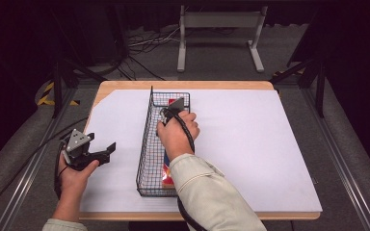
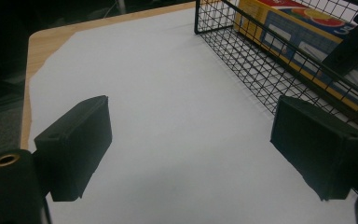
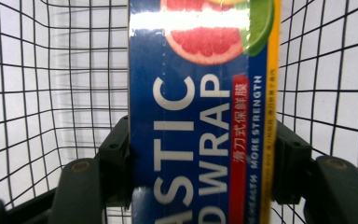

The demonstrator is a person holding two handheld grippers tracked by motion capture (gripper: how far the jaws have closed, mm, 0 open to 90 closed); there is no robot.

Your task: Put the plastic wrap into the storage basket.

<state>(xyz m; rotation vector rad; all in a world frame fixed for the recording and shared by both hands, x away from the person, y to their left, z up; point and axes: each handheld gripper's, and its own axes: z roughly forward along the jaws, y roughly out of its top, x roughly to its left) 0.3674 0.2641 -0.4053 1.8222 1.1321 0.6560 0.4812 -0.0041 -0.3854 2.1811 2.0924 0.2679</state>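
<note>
A long blue plastic wrap box [image 3: 191,93] with a grapefruit picture lies lengthwise in a narrow black wire basket [image 1: 144,144]. My right gripper [image 3: 200,158] reaches down into the far half of the basket and is shut on the box, one pad pressed against each long side. In the high view the right gripper [image 1: 173,108] sits over the basket's far end, and the box's near end [image 1: 166,175] shows beside the sleeve. My left gripper [image 1: 101,144] hovers left of the basket over the white sheet. Its jaws [image 2: 182,144] stand wide open with nothing between them.
The basket [image 2: 251,65] stands mid-table on a white sheet [image 1: 250,144] that covers most of the wooden tabletop [image 1: 125,85]. The box's yellow side [image 2: 298,32] shows through the mesh. A white metal stand [image 1: 219,29] and cables lie on the floor beyond the table.
</note>
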